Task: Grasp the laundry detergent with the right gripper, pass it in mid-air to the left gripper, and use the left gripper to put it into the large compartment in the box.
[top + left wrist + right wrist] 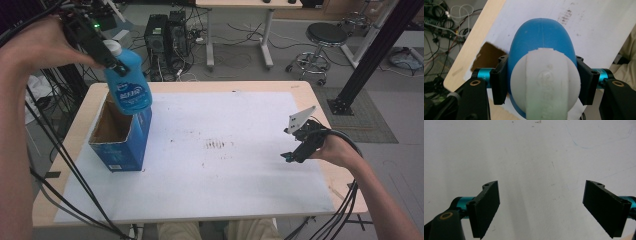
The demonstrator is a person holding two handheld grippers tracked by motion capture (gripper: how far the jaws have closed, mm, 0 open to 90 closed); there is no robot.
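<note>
1. Nearest the lens in the left gripper view, a blue bottle [541,32] with a white ribbed cap [546,82] sits clamped between the left tongs [544,82], whose black pads press its neck from both sides.
2. From the high view, that bottle [128,82] hangs at ten o'clock, just above an open blue cardboard box [122,145]; gripping under the cap keeps the smooth, rounded plastic body from slipping.
3. Right tongs [296,145], at three o'clock, rest low over the surface [225,175], spread wide and holding nothing, likely standing by.
4. White sheet [529,152] on the surface looks matte and scuffed; the box's inside is brown.
</note>
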